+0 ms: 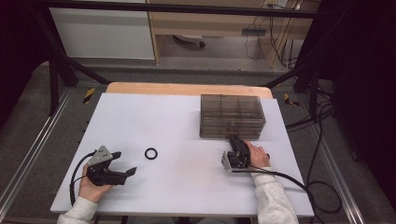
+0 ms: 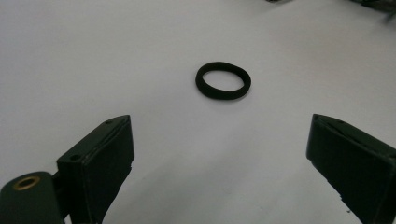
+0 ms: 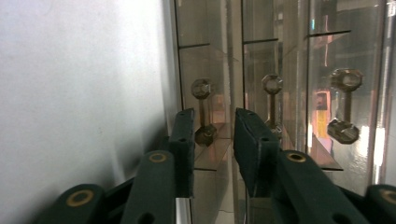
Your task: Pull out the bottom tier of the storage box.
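White table covering spreads under both hands, where the left gripper rests with its jaws spread wide and the black ring lying just ahead between them, untouched, while the right gripper, jaws slightly parted and grasping nothing, noses against the clear drawer box front.

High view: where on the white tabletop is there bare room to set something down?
The far left, from the ring up to the drawer box, is bare, as is the middle between both claws. It is crowded at the box front, where the right claw sits.
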Motion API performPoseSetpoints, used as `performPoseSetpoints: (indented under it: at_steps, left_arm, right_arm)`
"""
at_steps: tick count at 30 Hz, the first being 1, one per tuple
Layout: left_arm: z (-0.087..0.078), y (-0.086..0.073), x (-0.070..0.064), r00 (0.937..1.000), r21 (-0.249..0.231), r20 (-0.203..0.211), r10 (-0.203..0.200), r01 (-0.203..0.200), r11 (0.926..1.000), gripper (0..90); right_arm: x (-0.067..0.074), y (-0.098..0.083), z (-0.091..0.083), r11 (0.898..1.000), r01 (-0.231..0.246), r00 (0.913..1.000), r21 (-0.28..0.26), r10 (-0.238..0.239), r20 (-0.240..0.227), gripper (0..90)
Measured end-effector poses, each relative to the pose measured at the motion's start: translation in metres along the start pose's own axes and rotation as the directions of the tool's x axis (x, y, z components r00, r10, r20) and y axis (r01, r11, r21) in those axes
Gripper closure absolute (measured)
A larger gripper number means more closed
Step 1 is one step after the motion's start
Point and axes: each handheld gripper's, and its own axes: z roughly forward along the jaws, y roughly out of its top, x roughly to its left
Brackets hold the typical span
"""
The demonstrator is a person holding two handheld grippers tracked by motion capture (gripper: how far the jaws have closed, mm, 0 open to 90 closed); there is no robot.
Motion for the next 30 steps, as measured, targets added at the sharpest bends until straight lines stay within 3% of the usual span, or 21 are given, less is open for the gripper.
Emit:
performPoseSetpoints:
  at_steps: [7, 17, 30]
  left_arm:
    - [0.0007, -0.0002, -0.0002, 1.0, 0.003, 0.0, 0.001, -0.001, 1.0, 7.3]
    - [0.0009, -0.0002, -0.0005, 1.0, 0.003, 0.0, 0.001, -0.001, 1.0, 7.4]
    - [0.0005, -0.0001, -0.0002, 1.0, 0.003, 0.002, 0.0, 0.0, 1.0, 7.4]
  right_arm:
    - [-0.0013, -0.0024, 0.0054, 1.0, -0.011, 0.9999, 0.025, 0.012, -0.009, 62.4]
    - [-0.0035, -0.0035, 0.0072, 0.999, -0.022, 0.9994, 0.027, 0.023, -0.024, 66.9]
    - [-0.0048, -0.0033, 0.0039, 1.0, -0.002, 0.9993, 0.019, 0.003, -0.038, 67.6]
